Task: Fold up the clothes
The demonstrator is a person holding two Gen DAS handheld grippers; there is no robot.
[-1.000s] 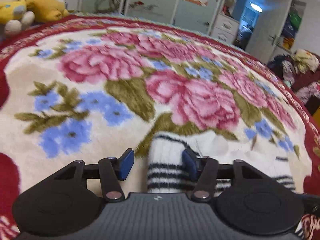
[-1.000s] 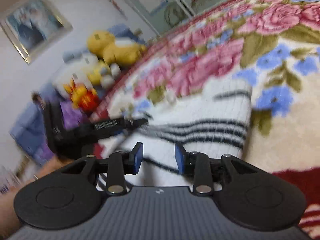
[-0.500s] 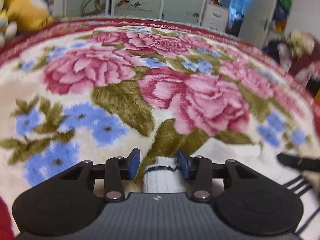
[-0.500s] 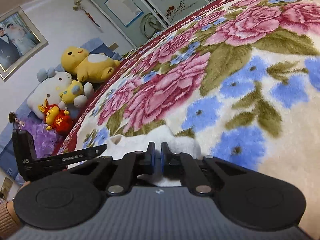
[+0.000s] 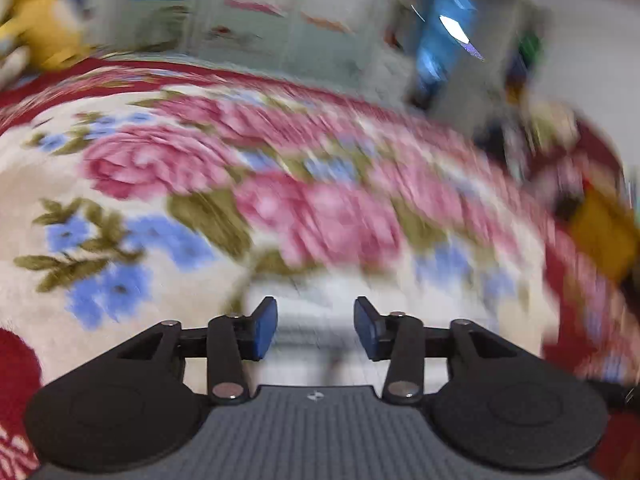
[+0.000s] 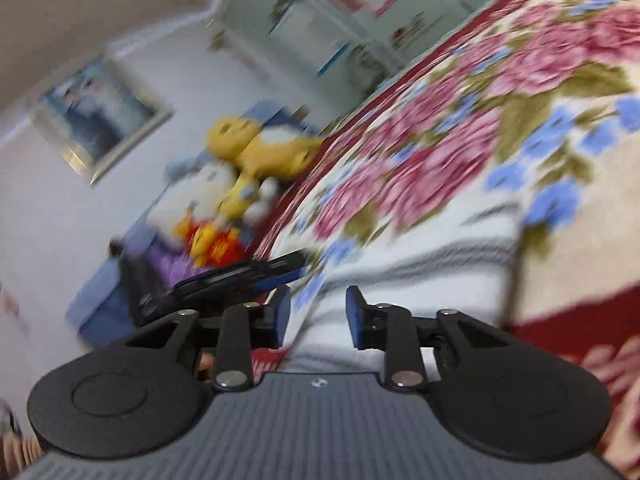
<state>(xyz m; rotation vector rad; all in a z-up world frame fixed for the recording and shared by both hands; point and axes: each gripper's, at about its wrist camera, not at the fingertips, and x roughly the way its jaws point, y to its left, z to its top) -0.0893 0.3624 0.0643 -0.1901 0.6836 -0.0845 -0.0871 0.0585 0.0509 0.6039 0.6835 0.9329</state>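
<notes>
A white knitted garment with dark stripes [image 6: 440, 256] lies flat on the floral blanket [image 6: 560, 168]. My right gripper [image 6: 318, 316] hovers over its near end, jaws opening, pads clear of the cloth. In the left wrist view the same garment [image 5: 304, 296] is a blurred white patch just beyond my left gripper [image 5: 315, 328], whose jaws are also opening with nothing pinched between the blue pads. The left gripper [image 6: 240, 276] appears as a dark blurred shape at the garment's left edge in the right wrist view. Both views are smeared by motion.
The blanket [image 5: 160, 208] covers a bed with a red border. Plush toys [image 6: 256, 152] sit at the head of the bed, the yellow one [image 5: 36, 32] at far left. A pile of clothes [image 5: 560, 148] lies off the right side, wardrobe doors behind.
Half a second ago the right gripper was shut on the garment's edge; now it has let go. Both grippers have drawn back and the left jaws stand wider.
</notes>
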